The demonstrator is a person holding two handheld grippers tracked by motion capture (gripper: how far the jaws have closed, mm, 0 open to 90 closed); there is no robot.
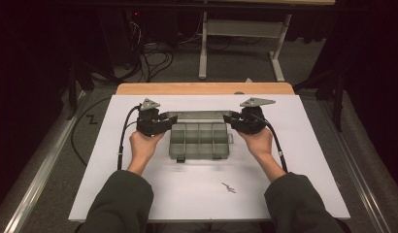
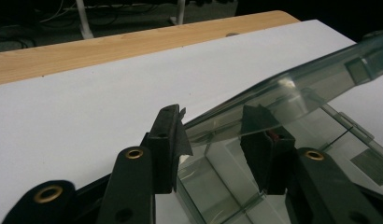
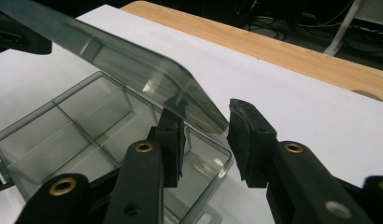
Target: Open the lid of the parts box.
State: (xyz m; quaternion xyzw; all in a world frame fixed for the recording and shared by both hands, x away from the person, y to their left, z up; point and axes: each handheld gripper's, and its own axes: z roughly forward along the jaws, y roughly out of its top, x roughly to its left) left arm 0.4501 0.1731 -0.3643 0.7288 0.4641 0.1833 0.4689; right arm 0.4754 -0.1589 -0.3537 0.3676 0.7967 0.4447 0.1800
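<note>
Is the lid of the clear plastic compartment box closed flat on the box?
No, the clear lid is raised at an angle above the open compartment box.

You are in a dim lab: a white-topped table [image 1: 139,194], loose cables [image 1: 153,58] on the floor, bare equipment frames [image 1: 240,29].

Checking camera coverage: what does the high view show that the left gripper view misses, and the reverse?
High view alone: both hands, the right gripper, a small metal piece on the mat, floor cables. Left gripper view alone: the left gripper close up, its jaws straddling the lid's corner edge. Both: the clear box, its raised lid, white mat, wooden table edge.
</note>
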